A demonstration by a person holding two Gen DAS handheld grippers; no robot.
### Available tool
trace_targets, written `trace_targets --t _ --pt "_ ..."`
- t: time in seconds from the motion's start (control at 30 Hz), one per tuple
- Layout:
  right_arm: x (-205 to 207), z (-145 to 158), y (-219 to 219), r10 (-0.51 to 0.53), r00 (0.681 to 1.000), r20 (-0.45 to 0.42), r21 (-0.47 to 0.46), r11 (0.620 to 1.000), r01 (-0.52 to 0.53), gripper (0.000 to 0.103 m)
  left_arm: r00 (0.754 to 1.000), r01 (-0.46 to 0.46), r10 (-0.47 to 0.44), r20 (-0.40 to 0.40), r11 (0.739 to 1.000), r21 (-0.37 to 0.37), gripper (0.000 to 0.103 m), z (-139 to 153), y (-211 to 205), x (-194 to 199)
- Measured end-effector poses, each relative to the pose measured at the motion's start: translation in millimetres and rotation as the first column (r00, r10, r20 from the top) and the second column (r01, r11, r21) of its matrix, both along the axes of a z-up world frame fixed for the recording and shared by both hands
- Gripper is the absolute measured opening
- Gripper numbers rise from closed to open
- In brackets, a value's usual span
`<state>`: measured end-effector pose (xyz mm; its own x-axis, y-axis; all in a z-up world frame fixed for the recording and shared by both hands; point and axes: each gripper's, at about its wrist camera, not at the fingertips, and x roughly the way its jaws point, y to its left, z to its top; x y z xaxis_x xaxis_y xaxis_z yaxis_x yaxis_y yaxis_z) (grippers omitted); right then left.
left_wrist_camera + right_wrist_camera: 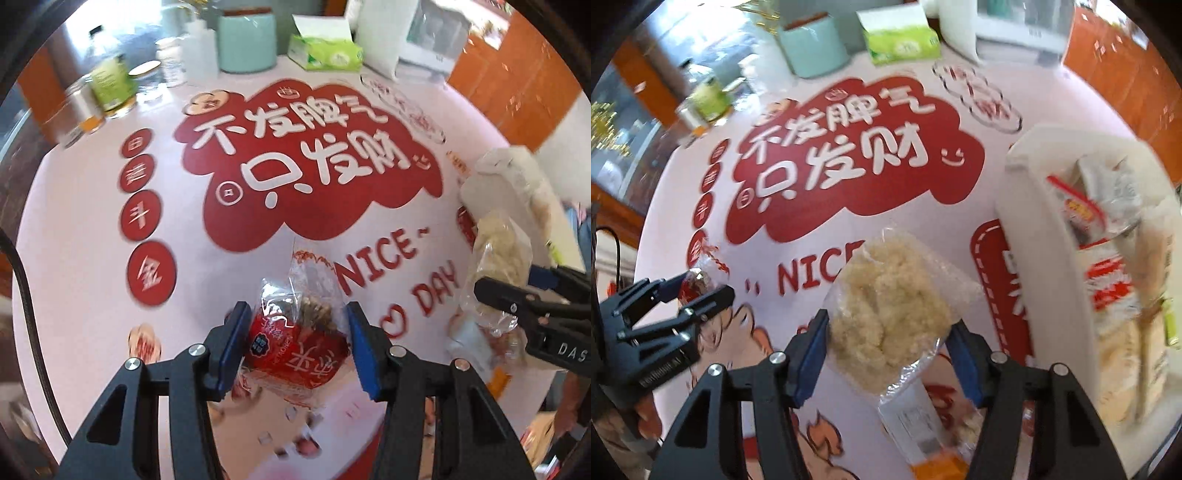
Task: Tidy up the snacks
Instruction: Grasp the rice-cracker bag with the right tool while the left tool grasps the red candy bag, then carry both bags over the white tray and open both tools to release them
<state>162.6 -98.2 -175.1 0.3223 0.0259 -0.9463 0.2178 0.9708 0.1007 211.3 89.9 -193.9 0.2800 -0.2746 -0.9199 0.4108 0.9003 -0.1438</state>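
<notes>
My left gripper [297, 310] is shut on a red snack packet [295, 343] with a clear top that shows brown pieces, and its blue pads press on both sides. The right gripper [888, 319] is shut on a clear bag of pale yellow crumbly snack [890, 302], held above the table. A white bin [1034, 229] with several snack packets stands just right of that bag. In the left wrist view the right gripper [506, 282] and its bag [498, 251] sit in front of the bin [491, 192]. The left gripper [701, 286] shows at the left edge of the right wrist view.
The pink table mat [92, 229] carries red printed lettering. At the back stand a teal canister [247, 40], a green tissue box [325, 51], bottles [110, 77] and a white appliance [1023, 26]. A white and orange packet [916, 417] lies under the right gripper.
</notes>
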Motion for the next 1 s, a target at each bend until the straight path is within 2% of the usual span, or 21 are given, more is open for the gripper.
trace_targets --t 0.1,0.23,0.47,0.63,0.8,1.0 --pt "-18 17 -6 0.015 0.999 0.035 0.011 1.000 -0.016 0.061 0.999 -0.037 0.038 0.011 0.999 -0.035 0.051 22 5 -22" --pt "-41 45 -15 0.012 0.994 0.106 0.026 1.000 -0.015 0.061 0.998 -0.034 0.039 0.057 0.996 -0.081 0.051 57 -3 -45" --pt "-74 99 -30 0.029 0.967 0.253 -0.006 1.000 -0.028 0.061 0.986 0.017 0.008 0.167 0.989 -0.146 0.051 124 -42 -77" --pt "-106 134 -45 0.087 0.937 0.338 -0.082 0.995 -0.063 0.061 0.976 0.065 -0.022 0.219 0.980 -0.188 0.051 163 -85 -100" --pt "-139 159 -85 0.128 0.914 0.386 -0.152 0.986 -0.074 0.061 0.973 0.085 -0.032 0.228 0.970 -0.228 0.051 185 -140 -120" --pt "-167 174 -156 0.104 0.912 0.396 -0.208 0.978 -0.021 0.061 0.972 0.088 -0.031 0.233 0.967 -0.239 0.051 193 -210 -137"
